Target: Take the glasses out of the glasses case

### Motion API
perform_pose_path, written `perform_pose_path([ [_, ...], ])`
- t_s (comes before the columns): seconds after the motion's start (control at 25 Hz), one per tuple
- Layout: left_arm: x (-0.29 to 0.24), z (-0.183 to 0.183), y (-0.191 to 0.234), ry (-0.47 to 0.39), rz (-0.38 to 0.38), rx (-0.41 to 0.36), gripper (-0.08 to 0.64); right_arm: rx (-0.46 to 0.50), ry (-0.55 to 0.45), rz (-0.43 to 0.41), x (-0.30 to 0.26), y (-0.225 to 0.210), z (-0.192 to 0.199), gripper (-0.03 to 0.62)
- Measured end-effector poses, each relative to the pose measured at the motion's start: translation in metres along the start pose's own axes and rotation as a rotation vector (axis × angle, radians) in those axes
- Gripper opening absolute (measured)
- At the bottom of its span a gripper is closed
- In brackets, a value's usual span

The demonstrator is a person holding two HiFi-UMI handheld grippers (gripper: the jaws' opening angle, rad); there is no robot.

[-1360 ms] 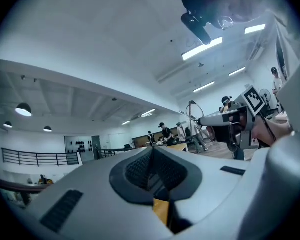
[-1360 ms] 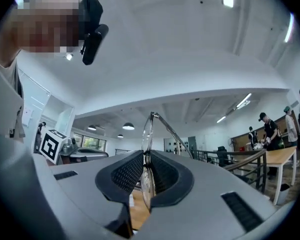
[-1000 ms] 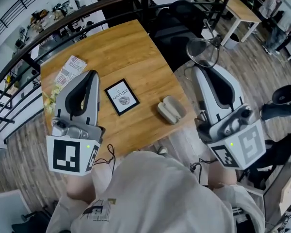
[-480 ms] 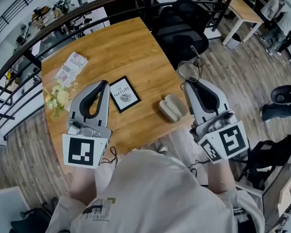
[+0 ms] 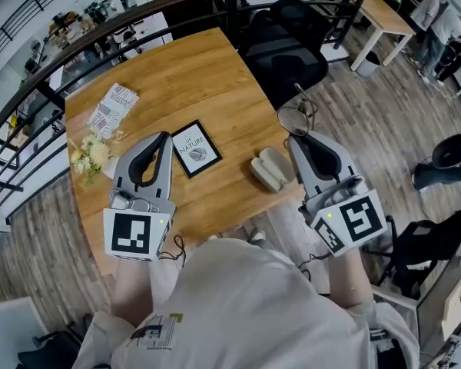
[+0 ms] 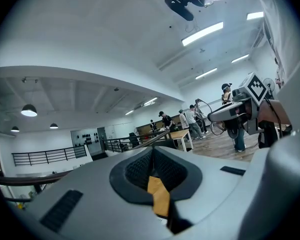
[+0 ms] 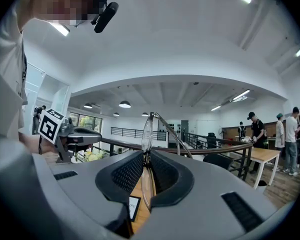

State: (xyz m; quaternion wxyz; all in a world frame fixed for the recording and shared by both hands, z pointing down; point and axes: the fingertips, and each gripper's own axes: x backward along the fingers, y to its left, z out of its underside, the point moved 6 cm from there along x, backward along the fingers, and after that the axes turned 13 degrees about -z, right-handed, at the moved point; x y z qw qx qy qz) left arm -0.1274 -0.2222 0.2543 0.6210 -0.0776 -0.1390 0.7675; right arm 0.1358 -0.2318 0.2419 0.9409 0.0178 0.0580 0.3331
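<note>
My right gripper [image 5: 294, 138] is shut on a pair of thin-rimmed glasses [image 5: 294, 119], which stick out past its tips over the table's right edge. In the right gripper view one lens [image 7: 148, 129] stands edge-on between the pads [image 7: 132, 171], and a temple arm curves off to the right. The pale grey glasses case [image 5: 270, 169] lies open on the wooden table [image 5: 192, 75], just left of that gripper. My left gripper [image 5: 164, 138] is over the table's near left part, its tips together with nothing between them [image 6: 152, 154].
A black-framed card [image 5: 195, 150] lies between the grippers. A bunch of flowers [image 5: 92, 154] and a printed leaflet [image 5: 111, 110] sit at the table's left side. A black chair [image 5: 288, 48] stands beyond the right corner, and a dark railing [image 5: 177, 2] curves behind the table.
Both grippers have come down closer to the table. The right one brought the glasses with it, still gripped. The case and card lie where they were.
</note>
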Motion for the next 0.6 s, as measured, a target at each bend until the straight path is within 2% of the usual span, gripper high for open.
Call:
perform_pose_path([
  [0.4,0.000,-0.002,-0.011,-0.001,0.020,0.001,0.018,-0.007,0.017,-0.004,0.007,0.000,0.006,0.064],
  [0.6,-0.001,-0.015,-0.017,0.065,0.009,0.035,0.018,-0.011,0.021,0.001,0.013,-0.003,0.000,0.064],
])
